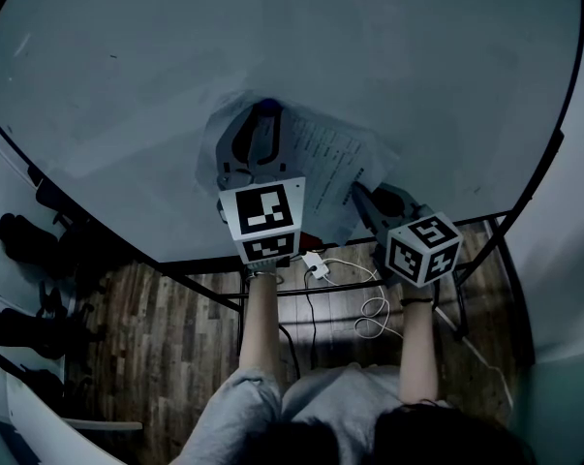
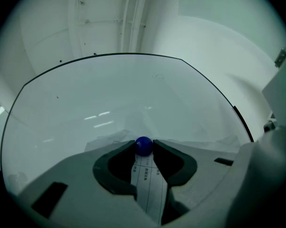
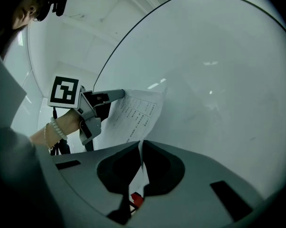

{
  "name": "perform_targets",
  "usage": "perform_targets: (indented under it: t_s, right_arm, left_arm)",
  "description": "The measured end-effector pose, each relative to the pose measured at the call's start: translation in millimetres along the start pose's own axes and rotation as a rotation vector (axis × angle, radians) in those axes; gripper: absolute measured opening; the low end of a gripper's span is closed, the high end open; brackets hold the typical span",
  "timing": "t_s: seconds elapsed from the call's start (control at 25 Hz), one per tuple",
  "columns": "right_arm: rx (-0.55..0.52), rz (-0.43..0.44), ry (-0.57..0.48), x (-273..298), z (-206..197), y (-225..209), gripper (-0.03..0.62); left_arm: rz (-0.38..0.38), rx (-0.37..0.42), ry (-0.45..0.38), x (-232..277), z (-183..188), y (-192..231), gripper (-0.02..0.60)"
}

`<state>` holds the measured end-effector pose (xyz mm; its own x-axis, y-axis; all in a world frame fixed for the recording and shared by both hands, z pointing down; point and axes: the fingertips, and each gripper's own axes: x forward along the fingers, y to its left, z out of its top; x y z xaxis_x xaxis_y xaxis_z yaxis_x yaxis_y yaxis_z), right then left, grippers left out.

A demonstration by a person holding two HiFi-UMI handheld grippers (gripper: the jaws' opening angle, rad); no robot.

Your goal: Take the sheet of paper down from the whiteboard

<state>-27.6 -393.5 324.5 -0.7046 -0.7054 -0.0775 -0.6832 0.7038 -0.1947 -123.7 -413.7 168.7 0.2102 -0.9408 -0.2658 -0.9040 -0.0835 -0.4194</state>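
1. Jaws of the left gripper (image 2: pixel 143 143) are closed on a round blue magnet (image 2: pixel 143 147), one tip touching each side of it, right at the whiteboard (image 2: pixel 133 94).
2. The sheet of paper (image 2: pixel 150 189) lies under that magnet and runs back between the left jaws, its printed lines visible in the gap.
3. The right gripper (image 3: pixel 140 145) has its jaws shut together, pinching a thin edge of the sheet between the tips.
4. In the right gripper view, the sheet (image 3: pixel 133 113) stretches from the left gripper's tip down to the right jaws. Its long axis slants from upper left to lower right.
5. In the head view, the sheet (image 1: pixel 325 158) lies on the lower part of the whiteboard (image 1: pixel 388 56). It is rumpled rather than flat, with the left gripper (image 1: pixel 264 112) at its top and the right gripper (image 1: pixel 359 194) at its lower right edge.
6. Below the board's edge a white adapter (image 1: pixel 316 265) with cables lies on the wooden floor (image 1: pixel 166 327).
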Motion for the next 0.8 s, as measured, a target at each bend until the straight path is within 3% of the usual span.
perform_targets:
  t_s: [0.8]
  right_arm:
    - [0.069, 0.063, 0.092, 4.8, -28.9, 2.7, 0.002]
  left_arm:
    - [0.003, -0.009, 0.011, 2.9, -2.3, -4.0, 0.112]
